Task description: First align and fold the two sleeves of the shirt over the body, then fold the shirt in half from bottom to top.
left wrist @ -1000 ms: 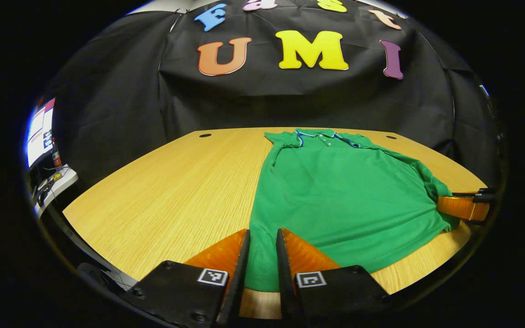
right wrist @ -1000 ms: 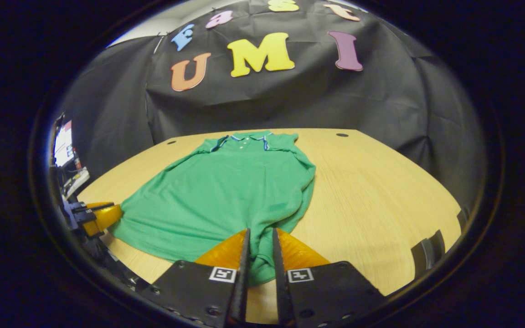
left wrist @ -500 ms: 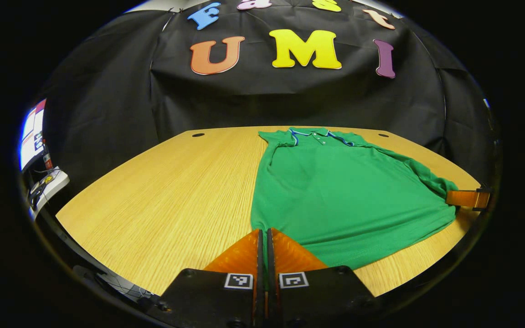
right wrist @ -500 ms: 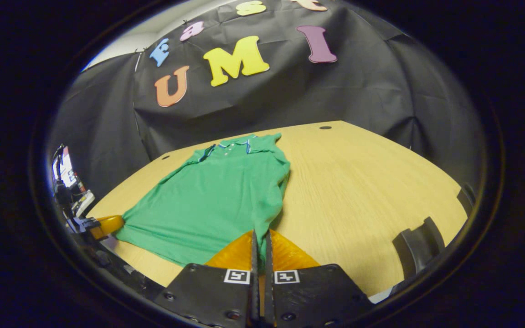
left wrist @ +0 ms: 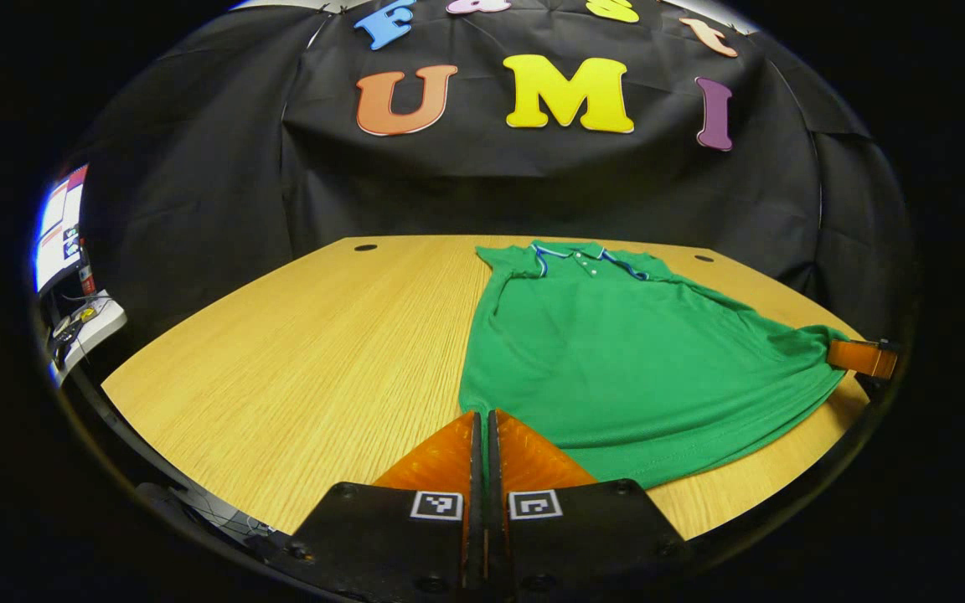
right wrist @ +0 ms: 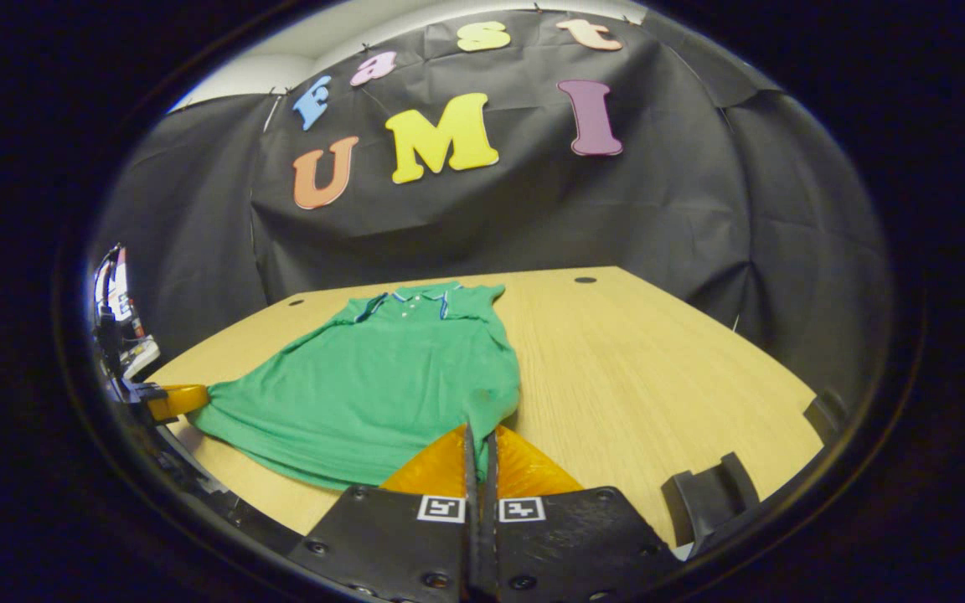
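Note:
A green polo shirt (left wrist: 616,352) (right wrist: 382,381) lies on the wooden table (left wrist: 307,352) with its collar toward the far wall and both sleeves folded in over the body. My left gripper (left wrist: 482,419) is shut on the shirt's bottom hem at its left corner. My right gripper (right wrist: 479,434) is shut on the hem at the right corner. The hem is raised slightly off the table and stretched between them. In the left gripper view the right gripper (left wrist: 861,358) shows at the far right edge; in the right gripper view the left gripper (right wrist: 174,400) shows at the far left.
The table (right wrist: 658,368) has small round holes near its far corners. A lit screen and a white device (left wrist: 72,251) stand off the table's left side. A dark bracket (right wrist: 704,498) sits at the near right edge in the right gripper view.
Both grippers closed from open onto the shirt's bottom hem corners. Since then the hem has lifted a little and been pulled taut between them.

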